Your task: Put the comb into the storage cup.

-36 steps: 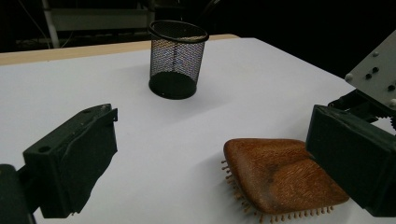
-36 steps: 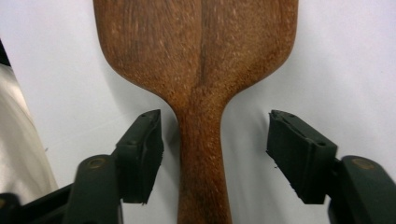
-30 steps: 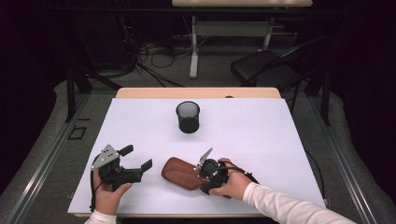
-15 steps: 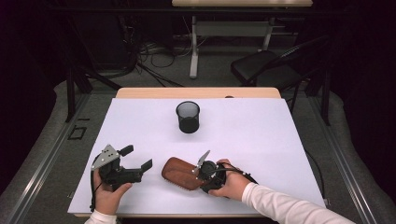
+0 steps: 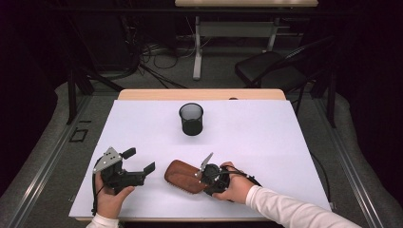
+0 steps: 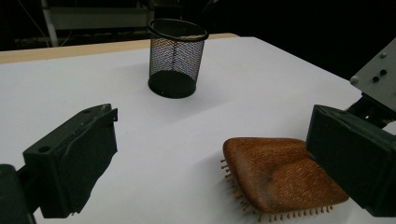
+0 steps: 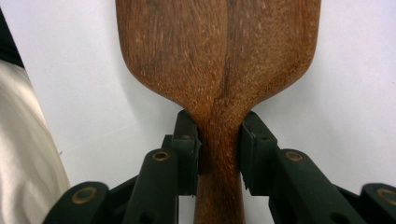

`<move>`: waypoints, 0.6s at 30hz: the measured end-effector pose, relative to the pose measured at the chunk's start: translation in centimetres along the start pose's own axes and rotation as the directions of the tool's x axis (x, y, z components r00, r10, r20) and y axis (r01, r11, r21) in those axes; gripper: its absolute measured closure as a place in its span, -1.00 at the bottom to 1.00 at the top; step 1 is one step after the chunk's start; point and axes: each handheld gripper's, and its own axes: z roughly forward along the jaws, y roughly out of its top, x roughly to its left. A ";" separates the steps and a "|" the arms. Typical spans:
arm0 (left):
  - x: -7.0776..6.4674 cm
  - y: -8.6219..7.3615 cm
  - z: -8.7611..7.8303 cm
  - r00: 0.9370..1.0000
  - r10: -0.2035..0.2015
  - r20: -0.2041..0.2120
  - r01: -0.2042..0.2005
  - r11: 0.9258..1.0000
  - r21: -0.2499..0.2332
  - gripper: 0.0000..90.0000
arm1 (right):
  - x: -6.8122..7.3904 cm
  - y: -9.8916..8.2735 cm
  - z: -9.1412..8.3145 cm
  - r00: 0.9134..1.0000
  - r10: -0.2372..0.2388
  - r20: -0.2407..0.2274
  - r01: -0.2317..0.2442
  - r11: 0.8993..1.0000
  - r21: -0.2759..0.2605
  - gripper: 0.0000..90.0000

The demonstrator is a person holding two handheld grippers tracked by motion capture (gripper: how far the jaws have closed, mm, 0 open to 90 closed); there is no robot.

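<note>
One wooden hairbrush near worktop's front edge; right gripper jaws, just closing, clamp its handle. Left gripper released. One mesh cup mid-worktop, well apart.

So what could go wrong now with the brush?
The right gripper has just been closing on the wooden hairbrush, and it pinches only the thin handle neck, so the heavy head might swing or slip when lifted. The brush lies bristles down on the white table, so dragging it could snag. The left gripper waits open close by and might get bumped.
</note>
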 end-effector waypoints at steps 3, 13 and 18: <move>0.0 0.0 0.0 1.000 -0.001 -0.002 0.001 1.000 0.000 -0.95 | -0.1 0.0 0.0 1.000 0.000 -0.003 0.000 1.000 0.003 0.59; 0.0 0.0 0.0 1.000 0.002 -0.003 -0.002 1.000 0.005 -0.95 | -0.1 0.0 -0.2 1.000 -0.015 -0.002 0.015 1.000 -0.007 0.61; 0.1 0.0 0.1 1.000 0.002 -0.005 -0.002 1.000 0.008 -0.95 | 0.0 0.0 -0.3 1.000 -0.020 0.003 0.020 1.000 -0.018 0.61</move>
